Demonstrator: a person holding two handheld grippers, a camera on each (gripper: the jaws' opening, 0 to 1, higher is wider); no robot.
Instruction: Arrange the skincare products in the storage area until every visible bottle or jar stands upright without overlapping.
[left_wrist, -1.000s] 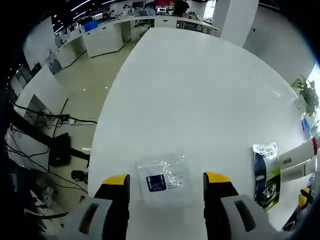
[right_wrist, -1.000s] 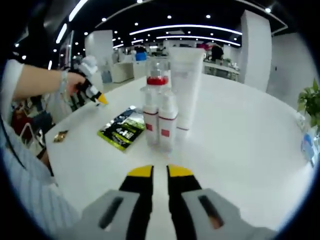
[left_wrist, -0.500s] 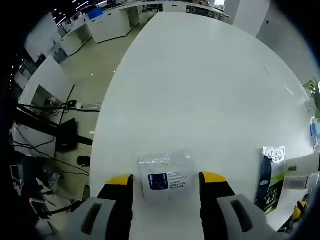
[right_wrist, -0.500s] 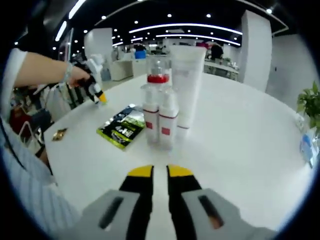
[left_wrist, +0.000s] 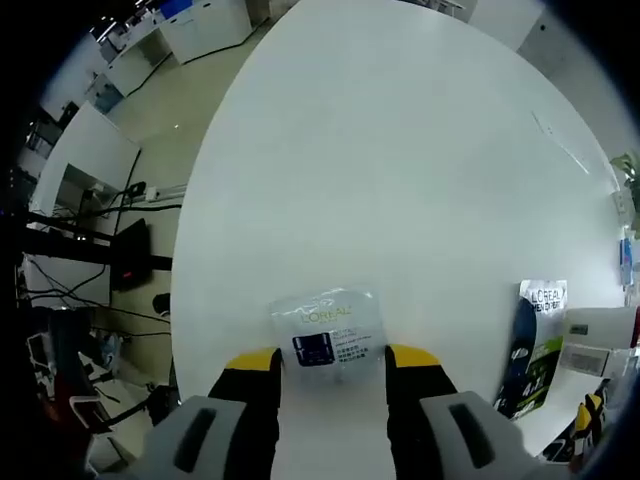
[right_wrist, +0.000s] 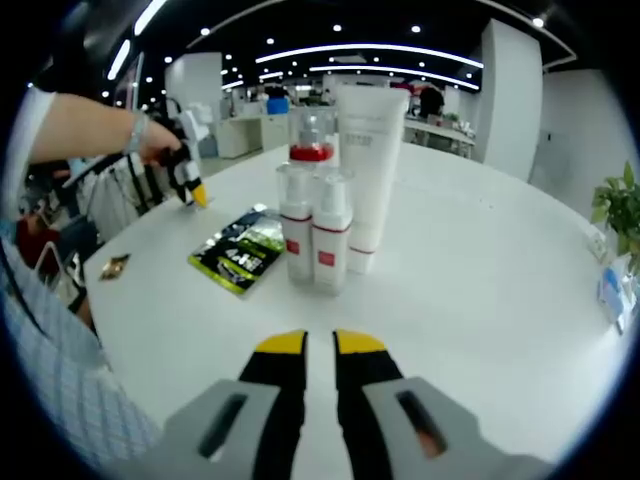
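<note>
My left tongs (left_wrist: 331, 362), grey bodies, black jaws, yellow tips, my right tongs (right_wrist: 319, 345) alike, blue checked sleeve (right_wrist: 50, 330), wristband (right_wrist: 131, 133) on my left arm

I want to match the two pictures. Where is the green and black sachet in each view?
Left gripper view: the sachet lies at the right edge, flat on the white table.
Right gripper view: the sachet lies left of centre, left of the two small bottles.
Shared landmark: the left tongs, at the table's left edge in the right gripper view.
</note>
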